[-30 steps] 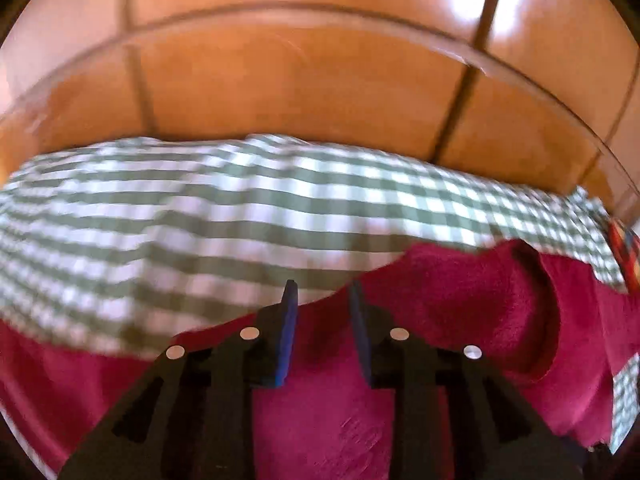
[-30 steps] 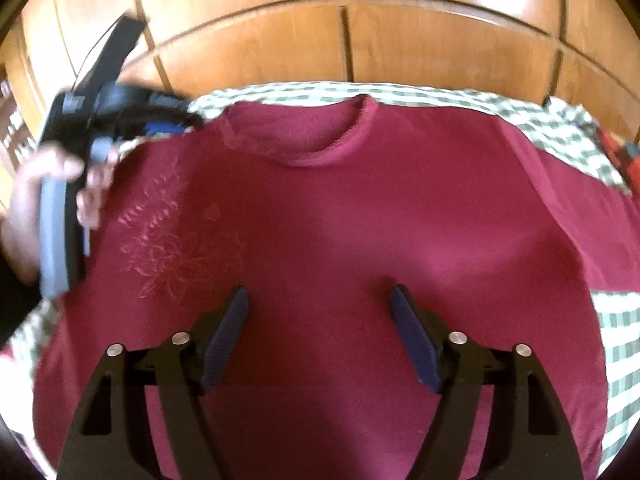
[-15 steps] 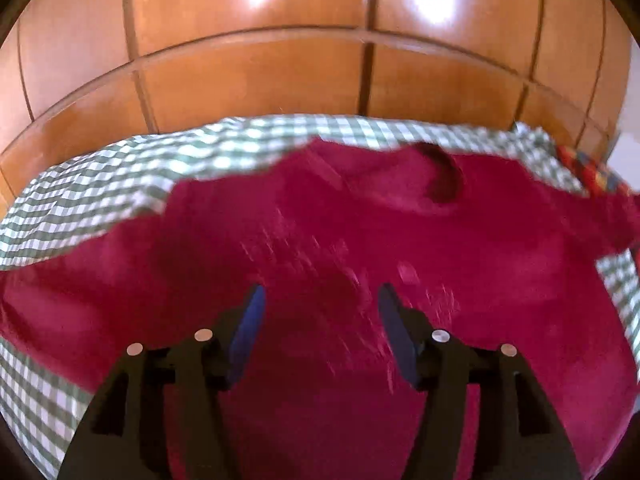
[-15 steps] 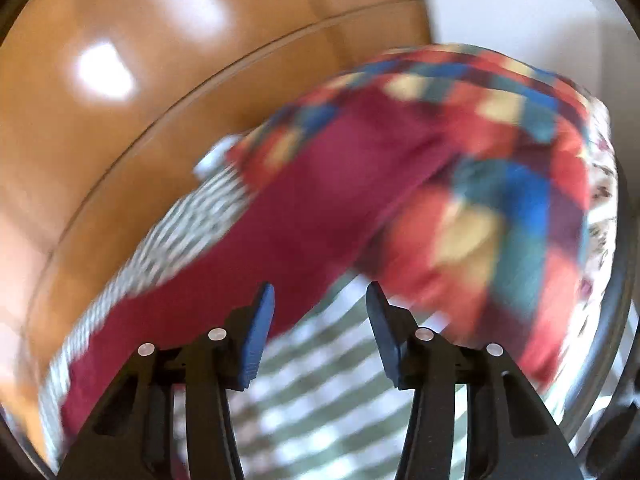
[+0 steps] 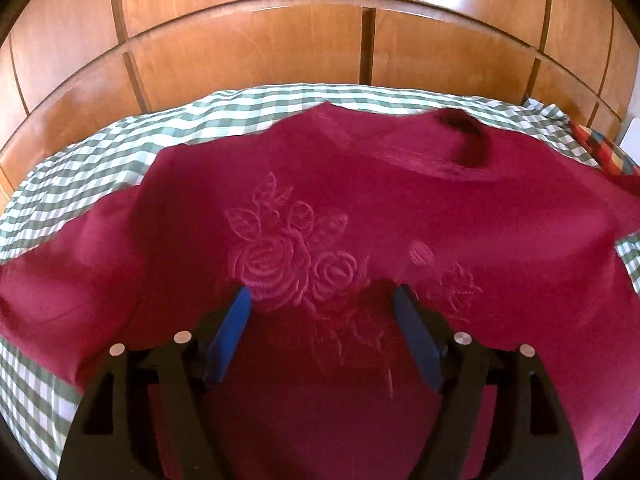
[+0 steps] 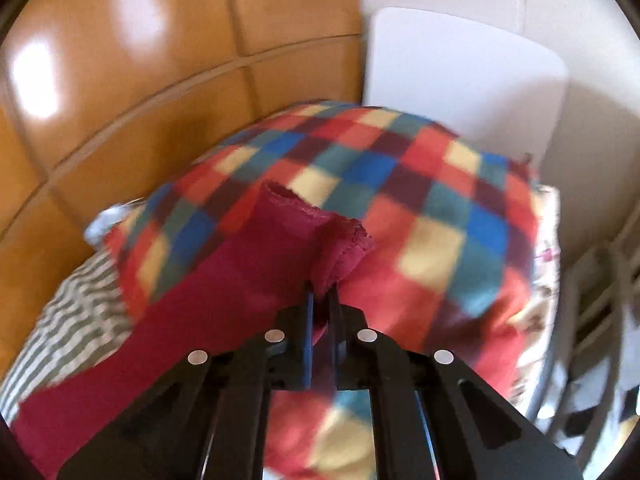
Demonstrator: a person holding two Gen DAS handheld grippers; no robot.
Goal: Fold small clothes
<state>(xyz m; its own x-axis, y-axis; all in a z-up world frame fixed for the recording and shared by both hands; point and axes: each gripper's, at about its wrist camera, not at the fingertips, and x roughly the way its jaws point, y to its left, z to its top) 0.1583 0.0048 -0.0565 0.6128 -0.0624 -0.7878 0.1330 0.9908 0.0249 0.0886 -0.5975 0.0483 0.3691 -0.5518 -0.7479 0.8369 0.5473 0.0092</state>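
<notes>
A: Left wrist view: left gripper [image 5: 322,312] jaws opening, nothing pinched, over the maroon shirt [image 5: 360,208] spread flat on the checked sheet [image 5: 120,152], rose embroidery [image 5: 288,256] up

B: Right wrist shows what that misses: right gripper [image 6: 320,300] clamped tight on the sleeve cuff [image 6: 340,248], over a multicolour checked blanket [image 6: 440,208]

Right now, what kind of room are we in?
Probably a bedroom: a red top lies spread on a checked sheet like a bed's, a bright checked blanket is heaped at one end, and wooden panelling stands behind.
</notes>
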